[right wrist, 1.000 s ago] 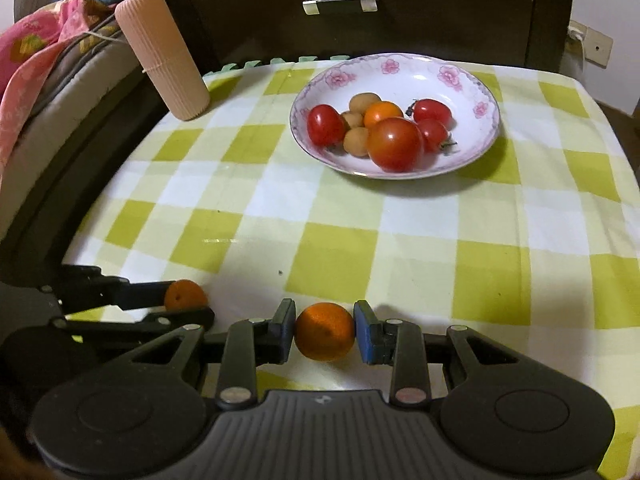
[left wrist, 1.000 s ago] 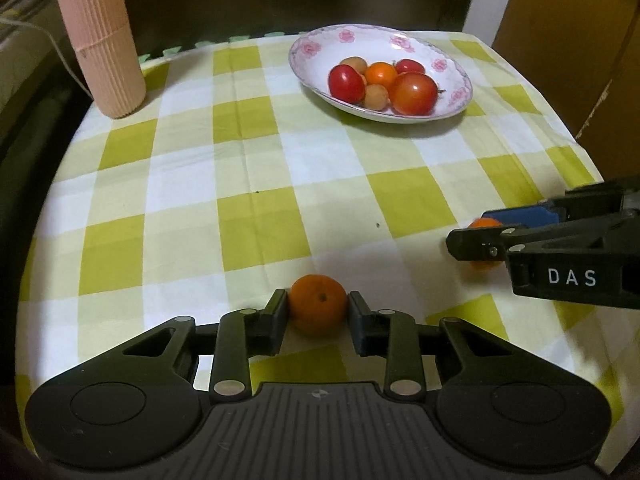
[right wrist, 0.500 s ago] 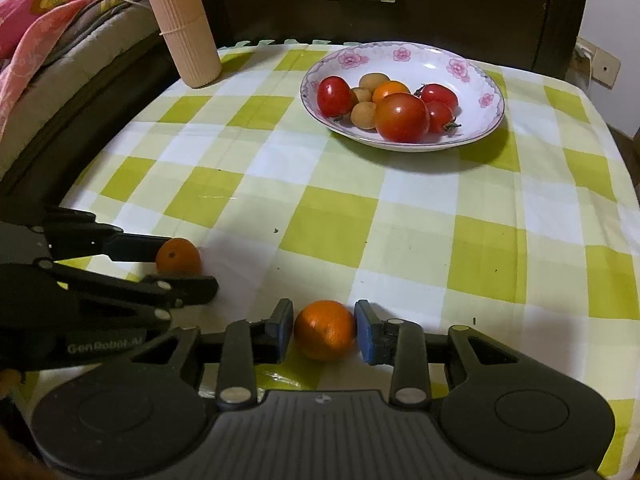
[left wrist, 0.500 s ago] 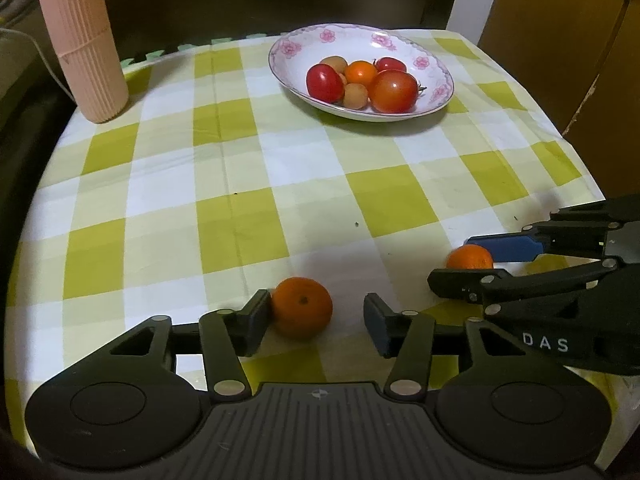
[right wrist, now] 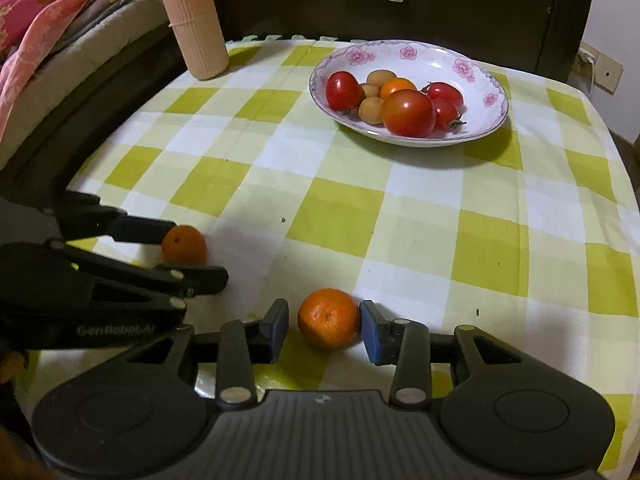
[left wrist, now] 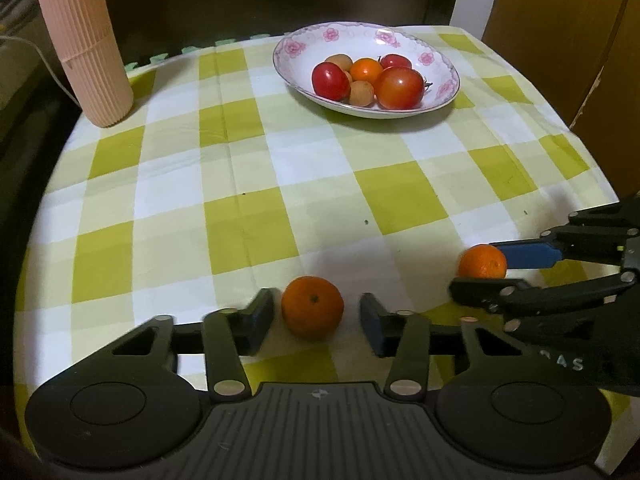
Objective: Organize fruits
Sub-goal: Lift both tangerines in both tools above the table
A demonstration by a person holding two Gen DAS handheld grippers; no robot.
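Tangerines lie on the checked tablecloth (left wrist: 248,200), one between each gripper's fingers. Left gripper (left wrist: 316,316) tilts down, jaws just closing yet clear of its tangerine (left wrist: 312,307) — released. Right gripper (right wrist: 325,325) has just loosened round its tangerine (right wrist: 329,318). Lettering reads "GenRobot.AI".

Two mandarins (left wrist: 312,307) (left wrist: 482,262) are counted on the checked cloth (left wrist: 240,208). In the one flowered dish (right wrist: 476,64), four red tomatoes (right wrist: 409,113), one orange fruit (right wrist: 397,86) and three small tan fruits (right wrist: 371,110) are seen. One ribbed pink cylinder (left wrist: 86,44) is present.
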